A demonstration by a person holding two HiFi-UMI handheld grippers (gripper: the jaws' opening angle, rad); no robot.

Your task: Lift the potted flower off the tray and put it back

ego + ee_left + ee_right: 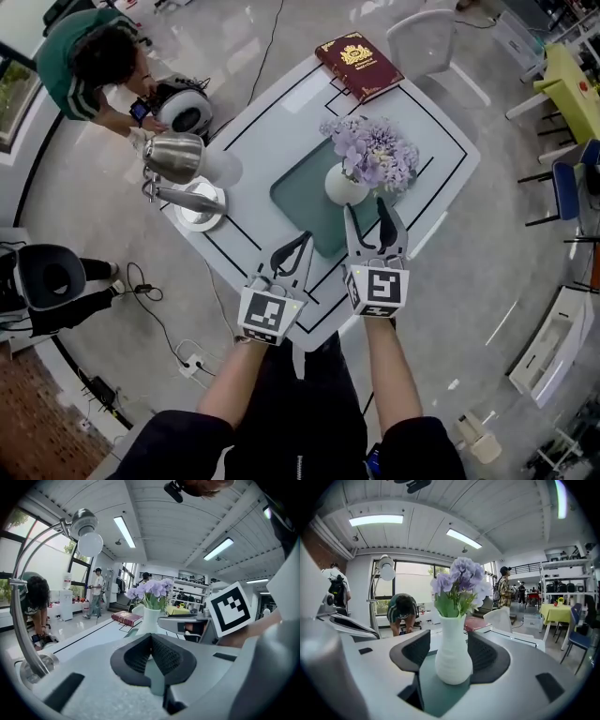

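Jaws of the left gripper (306, 240) sit together, idle. Right of it, the white ribbed vase of lilac flowers (345, 186) stands on the flat teal tray (298, 194), between the right gripper's (366, 206) parted jaws, apparently untouched. Best to centre them on the vase's belly, close gently, lift straight up.

Potted flower (367, 155) on green tray (295, 193), right hand-held gripper (365, 205) just beside

The white table (272, 122), marked with black lines, carries a green tray (302, 199) at its centre. A red book (358, 63) lies at its far corner, and a silver desk lamp (175, 157) stands at its left corner.
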